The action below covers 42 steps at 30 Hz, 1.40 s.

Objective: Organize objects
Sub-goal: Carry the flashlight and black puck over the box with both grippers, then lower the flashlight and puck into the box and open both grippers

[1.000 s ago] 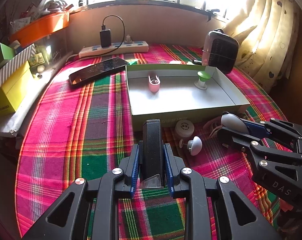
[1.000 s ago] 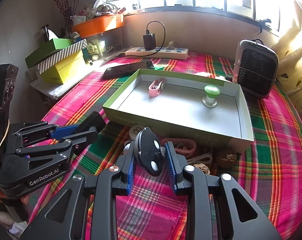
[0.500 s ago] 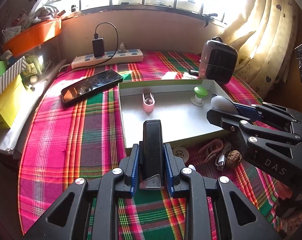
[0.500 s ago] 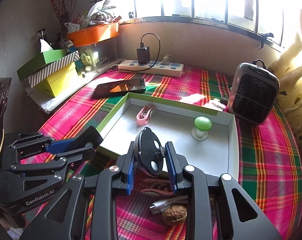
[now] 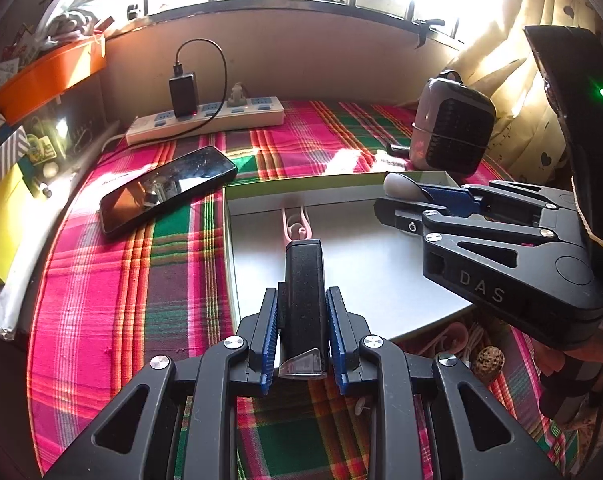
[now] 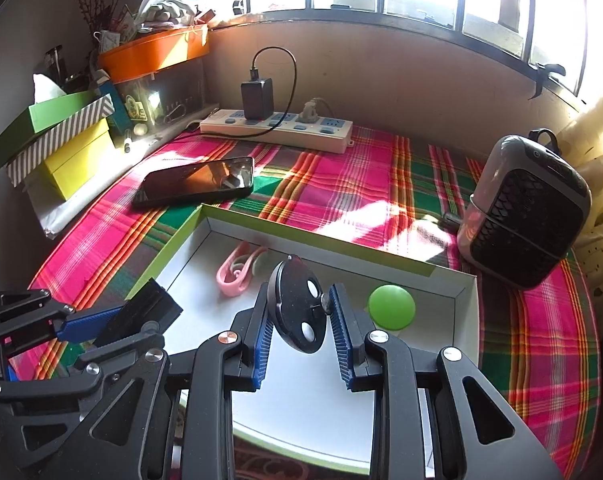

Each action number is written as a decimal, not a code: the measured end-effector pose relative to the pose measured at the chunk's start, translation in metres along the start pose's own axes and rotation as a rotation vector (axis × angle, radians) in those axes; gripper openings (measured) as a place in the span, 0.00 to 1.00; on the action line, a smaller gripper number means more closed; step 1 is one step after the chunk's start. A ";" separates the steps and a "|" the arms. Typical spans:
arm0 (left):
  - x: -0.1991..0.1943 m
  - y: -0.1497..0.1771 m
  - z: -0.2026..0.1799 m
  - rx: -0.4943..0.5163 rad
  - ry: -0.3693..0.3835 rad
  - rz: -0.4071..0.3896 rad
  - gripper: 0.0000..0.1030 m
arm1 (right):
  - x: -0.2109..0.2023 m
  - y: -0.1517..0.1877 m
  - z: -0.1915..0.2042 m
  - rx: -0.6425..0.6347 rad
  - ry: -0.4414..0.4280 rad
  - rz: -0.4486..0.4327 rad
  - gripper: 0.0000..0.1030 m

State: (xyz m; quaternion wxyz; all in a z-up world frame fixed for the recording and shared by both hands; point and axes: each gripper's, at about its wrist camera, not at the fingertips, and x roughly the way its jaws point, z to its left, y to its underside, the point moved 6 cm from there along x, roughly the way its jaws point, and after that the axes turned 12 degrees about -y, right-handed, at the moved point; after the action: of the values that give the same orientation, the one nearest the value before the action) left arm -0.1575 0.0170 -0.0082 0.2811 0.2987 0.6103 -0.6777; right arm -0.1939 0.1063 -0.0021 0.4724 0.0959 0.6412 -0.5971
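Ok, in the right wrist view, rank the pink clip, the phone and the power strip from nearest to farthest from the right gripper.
1. Pink clip, in the tray, just left of the right gripper.
2. Phone, on the cloth beyond the tray, left.
3. Power strip, by the back wall.

Both wrist cams sit close above the green-rimmed box [image 5: 301, 179] [image 6: 313, 227], angled down toward the window, each catching the other gripper.

The right tool [image 6: 301, 322] grips a black disc [image 6: 297, 312] above the box [image 6: 313, 240], near a green knob [image 6: 391, 306].
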 end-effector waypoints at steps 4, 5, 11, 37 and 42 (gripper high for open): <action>0.010 -0.004 -0.001 -0.005 -0.002 0.011 0.21 | 0.014 -0.003 -0.006 0.015 -0.005 0.020 0.28; 0.012 -0.004 -0.002 -0.006 0.000 0.015 0.21 | 0.017 -0.004 -0.006 0.018 -0.007 0.025 0.28; 0.024 -0.003 -0.002 -0.002 -0.002 0.037 0.21 | 0.029 -0.002 -0.009 0.028 -0.010 0.048 0.28; 0.040 -0.001 -0.007 0.013 0.002 0.052 0.21 | 0.052 -0.006 -0.009 0.016 0.005 0.121 0.28; 0.040 -0.002 -0.006 0.013 0.001 0.055 0.21 | 0.054 -0.006 -0.010 0.013 0.011 0.129 0.28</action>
State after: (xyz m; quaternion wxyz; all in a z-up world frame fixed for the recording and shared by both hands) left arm -0.1847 0.0221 -0.0374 0.2972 0.3176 0.5975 -0.6736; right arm -0.2318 0.0893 -0.0386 0.5058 0.1437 0.6322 -0.5691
